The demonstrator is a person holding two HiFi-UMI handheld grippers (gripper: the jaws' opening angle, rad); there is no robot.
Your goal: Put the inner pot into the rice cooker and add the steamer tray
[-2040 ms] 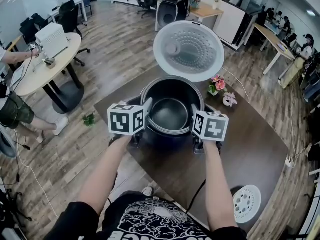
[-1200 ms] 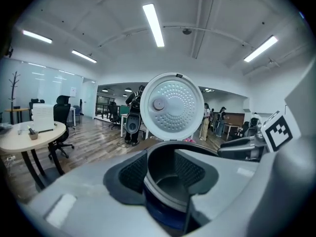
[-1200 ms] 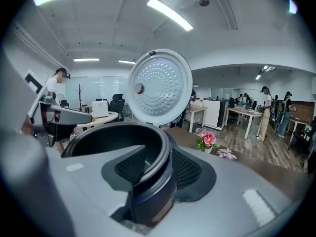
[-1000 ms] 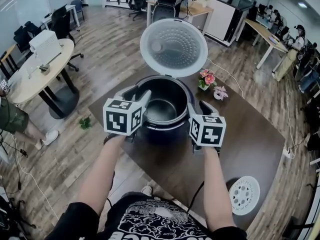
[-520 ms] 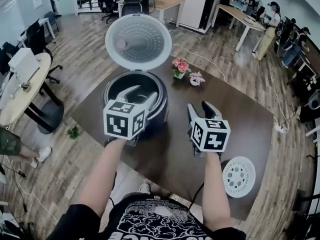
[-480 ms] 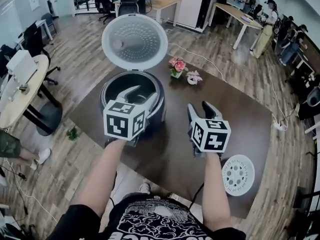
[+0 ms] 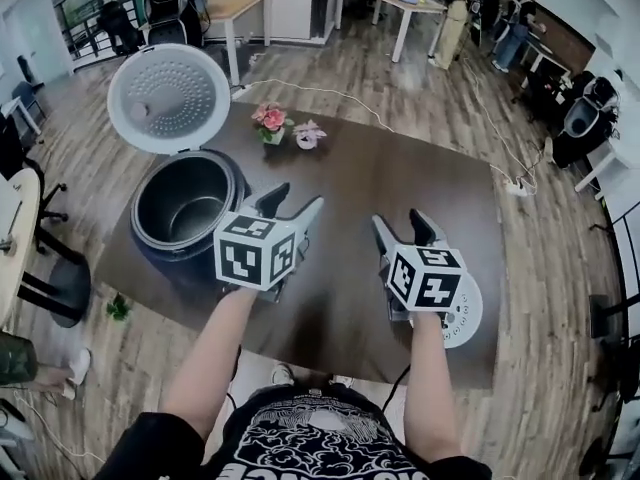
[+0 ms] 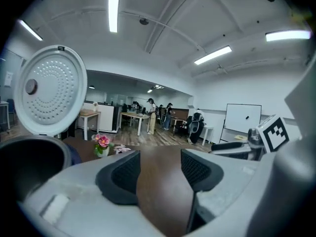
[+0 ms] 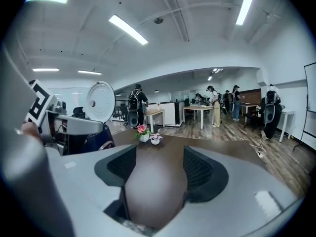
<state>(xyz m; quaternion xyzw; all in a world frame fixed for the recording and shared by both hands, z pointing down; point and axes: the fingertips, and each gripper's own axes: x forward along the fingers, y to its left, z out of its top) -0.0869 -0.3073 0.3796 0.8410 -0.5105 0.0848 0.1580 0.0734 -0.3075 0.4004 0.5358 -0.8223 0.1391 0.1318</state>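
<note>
The dark rice cooker (image 7: 185, 211) stands at the table's left end with its white lid (image 7: 168, 96) raised and the inner pot sitting inside it. A white perforated steamer tray (image 7: 470, 313) lies near the front right edge, partly hidden behind my right gripper's cube. Over the middle of the table, my left gripper (image 7: 292, 205) is open and empty, to the right of the cooker. My right gripper (image 7: 400, 226) is open and empty too, just left of the tray. Both pairs of jaws have just been opening. The left gripper view shows the lid (image 8: 49, 98) and the pot's rim (image 8: 29, 162).
Two small flower pots (image 7: 272, 120) stand at the far side of the brown table (image 7: 400, 168). A cable runs over the floor behind the table. Office desks, chairs and people fill the room beyond. A round table sits off to the left.
Both grippers have left the cooker's rim and swung right over the table, and their jaws stand wider. The inner pot stays in the cooker.
</note>
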